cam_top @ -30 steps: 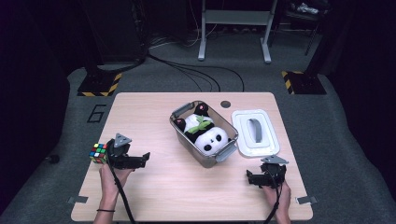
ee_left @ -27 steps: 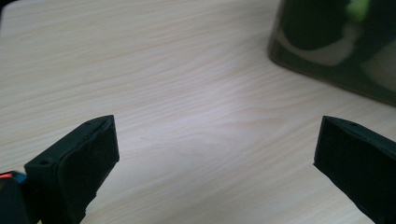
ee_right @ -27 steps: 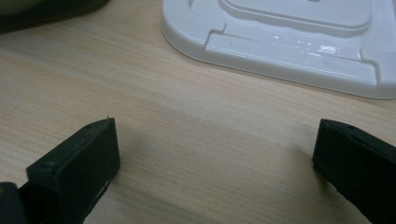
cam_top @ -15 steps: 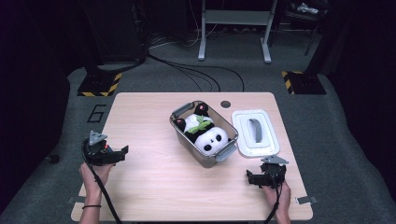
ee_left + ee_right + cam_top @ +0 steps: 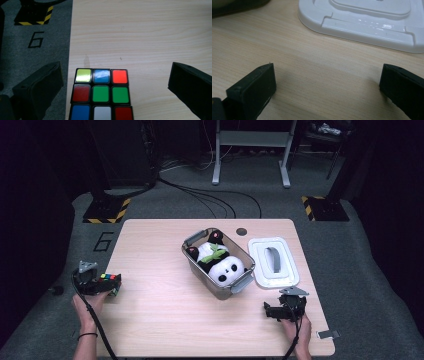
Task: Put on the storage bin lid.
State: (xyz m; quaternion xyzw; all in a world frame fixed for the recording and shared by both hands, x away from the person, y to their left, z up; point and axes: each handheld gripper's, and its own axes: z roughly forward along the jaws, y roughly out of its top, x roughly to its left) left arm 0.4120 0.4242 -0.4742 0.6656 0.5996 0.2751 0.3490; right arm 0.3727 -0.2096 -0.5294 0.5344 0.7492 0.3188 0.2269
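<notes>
At the left edge of the bench point(image 5: 165, 320), the puzzle cube point(image 5: 101, 93) is lying between the wide jaws of the left tool point(image 5: 115, 87), not gripped. The right tool point(image 5: 328, 87) is hovering wide near the white lid point(image 5: 372, 22).

cube point(image 5: 101, 93) bottom row cut off, lid point(image 5: 372, 22) top cropped
</notes>
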